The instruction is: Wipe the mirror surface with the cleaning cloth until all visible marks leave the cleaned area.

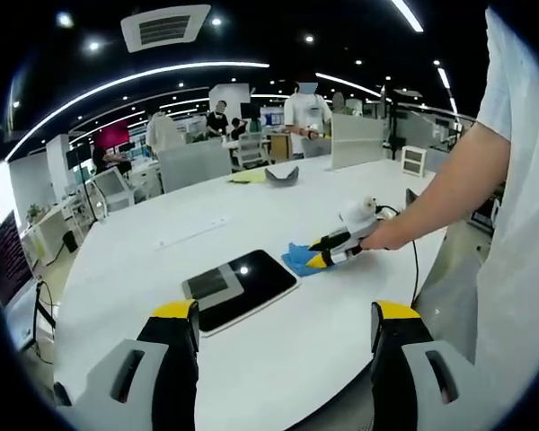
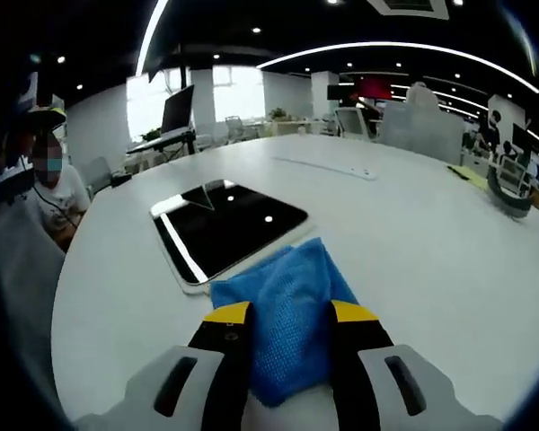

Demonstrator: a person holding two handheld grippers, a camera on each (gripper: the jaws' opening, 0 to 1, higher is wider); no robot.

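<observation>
our right gripper (image 2: 290,330) clamps the folded blue cleaning cloth (image 2: 287,310) just beside the dark rectangular mirror (image 2: 226,226); left gripper (image 1: 286,325) released above it.

Open-plan office, dark ceiling (image 1: 278,22) with curved light strips (image 1: 135,81), spotlights. Large white table (image 1: 278,359). Bright windows (image 2: 238,90) behind desks; distant furniture blurred, possibly partitions (image 1: 193,163).
</observation>
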